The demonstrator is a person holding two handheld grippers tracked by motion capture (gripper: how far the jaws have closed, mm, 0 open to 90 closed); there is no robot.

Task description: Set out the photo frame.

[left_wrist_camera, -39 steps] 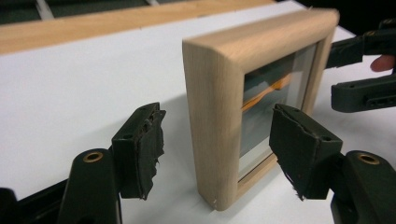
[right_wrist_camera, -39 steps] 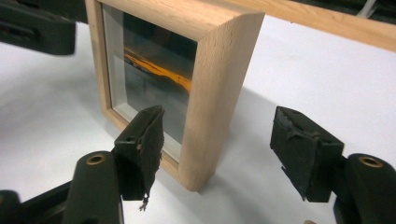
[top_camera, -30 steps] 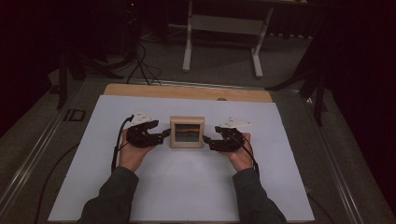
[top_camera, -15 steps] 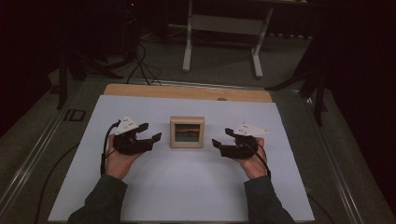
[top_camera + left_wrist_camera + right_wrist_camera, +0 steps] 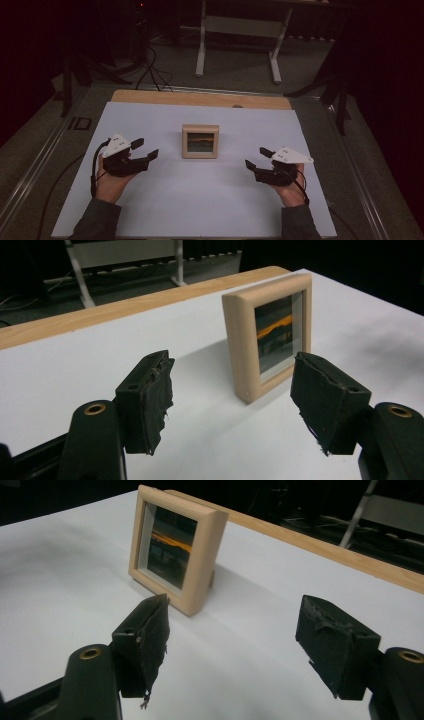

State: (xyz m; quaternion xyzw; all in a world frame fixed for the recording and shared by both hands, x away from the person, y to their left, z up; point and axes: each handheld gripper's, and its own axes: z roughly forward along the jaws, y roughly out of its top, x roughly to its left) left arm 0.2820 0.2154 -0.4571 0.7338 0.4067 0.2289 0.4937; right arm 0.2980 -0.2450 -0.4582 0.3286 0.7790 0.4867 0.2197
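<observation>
Both grippers have drawn back from the picture frame (image 5: 200, 141), which stands upright mid-worktop (image 5: 200, 200). Left gripper (image 5: 145, 150) and right gripper (image 5: 256, 157) hold their fingers wide, empty; apparently released.

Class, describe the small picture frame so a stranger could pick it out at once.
Find the white table top with a wooden strip along its far edge. Near its middle, between the two grippers, stands a pale wooden frame, upright, holding a dark picture with an orange streak.
</observation>
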